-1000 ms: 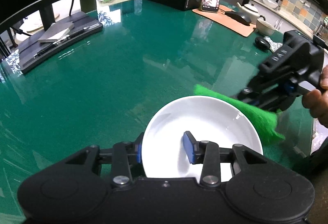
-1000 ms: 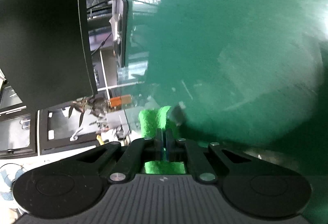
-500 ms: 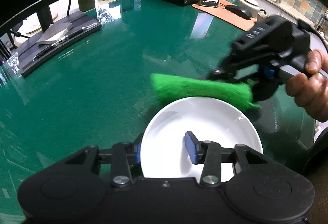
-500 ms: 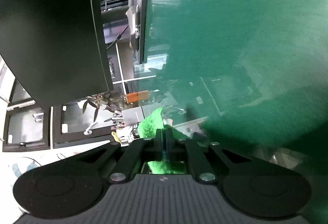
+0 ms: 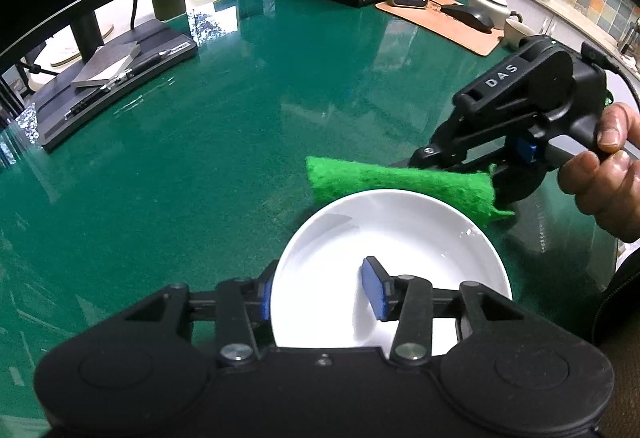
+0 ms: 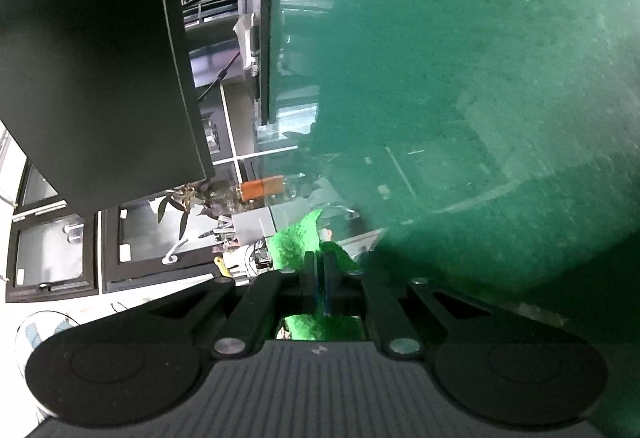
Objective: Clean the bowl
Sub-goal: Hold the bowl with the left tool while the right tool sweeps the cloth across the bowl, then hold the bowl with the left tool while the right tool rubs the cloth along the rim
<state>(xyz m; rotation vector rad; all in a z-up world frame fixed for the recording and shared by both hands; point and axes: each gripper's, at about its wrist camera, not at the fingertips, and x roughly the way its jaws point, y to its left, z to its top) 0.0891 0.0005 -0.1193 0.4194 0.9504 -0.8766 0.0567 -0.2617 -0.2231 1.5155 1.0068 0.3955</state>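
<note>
green scouring pad [image 5: 400, 179], pinched in my right gripper [image 5: 436, 167], lies crosswise just beyond the bowl [image 5: 400, 230]'s far rim; my left gripper [image 5: 320, 288] straddles the near rim, jaws opening.

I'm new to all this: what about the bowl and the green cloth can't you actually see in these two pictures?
- Left wrist view: the near part of the bowl is hidden behind the left gripper, whose jaws are opening, one finger inside the rim and one outside.
- Same view: the cloth's far lower edge is hidden behind the bowl's rim, so contact there is unclear.
- Right wrist view: the bowl is out of frame; most of the cloth hides behind the right gripper, shut on it.
</note>
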